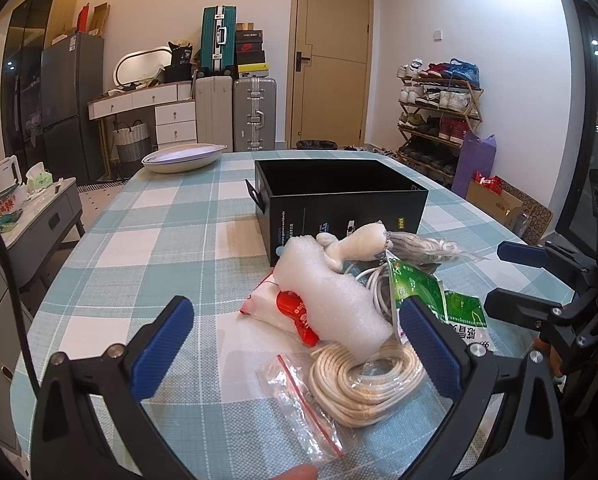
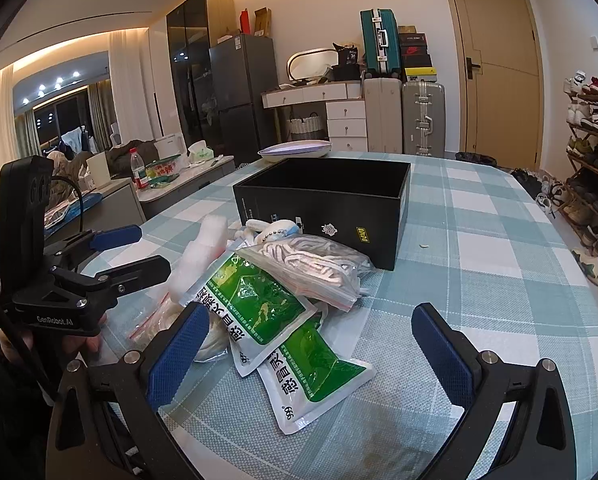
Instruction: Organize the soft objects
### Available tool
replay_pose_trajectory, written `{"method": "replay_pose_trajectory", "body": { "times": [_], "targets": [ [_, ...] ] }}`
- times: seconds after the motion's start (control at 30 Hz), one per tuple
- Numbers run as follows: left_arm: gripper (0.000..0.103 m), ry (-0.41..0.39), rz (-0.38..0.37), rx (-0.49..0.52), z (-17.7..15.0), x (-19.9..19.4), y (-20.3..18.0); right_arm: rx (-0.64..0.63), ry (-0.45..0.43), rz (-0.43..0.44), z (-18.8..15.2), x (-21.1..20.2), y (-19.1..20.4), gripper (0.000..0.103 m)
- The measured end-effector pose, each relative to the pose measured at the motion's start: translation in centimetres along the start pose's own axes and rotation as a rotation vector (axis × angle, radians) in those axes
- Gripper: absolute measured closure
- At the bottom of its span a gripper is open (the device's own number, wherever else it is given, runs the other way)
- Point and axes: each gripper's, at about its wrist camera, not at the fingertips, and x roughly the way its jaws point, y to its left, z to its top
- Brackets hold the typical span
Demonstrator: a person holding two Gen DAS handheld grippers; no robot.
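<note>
The checkered desk (image 2: 499,248) carries an open black box (image 2: 327,200) mid-surface. Touching its near wall lies a heap: foam block (image 1: 331,292), coiled cable (image 1: 371,380), green packets (image 2: 267,304). Left gripper (image 1: 295,344) and right gripper (image 2: 311,352) both hover spread, holding nothing.

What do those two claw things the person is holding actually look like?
Each is a black plastic frame with silver screws and two fingers faced with ridged blue pads. The left gripper has pads like the right gripper, whose pads match. From the right wrist view, the left one's body reads "GenRobot.AI", with a black cable beside it.
</note>
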Motion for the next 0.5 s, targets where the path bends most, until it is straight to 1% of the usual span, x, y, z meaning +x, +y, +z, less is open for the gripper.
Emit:
{"method": "replay_pose_trajectory", "body": {
  "times": [0.5],
  "targets": [
    [0.0, 0.002, -0.001, -0.01, 0.07, -0.15, 0.19, -0.001, 0.01, 0.002, 0.02, 0.02, -0.09, 0.0]
  ]
}}
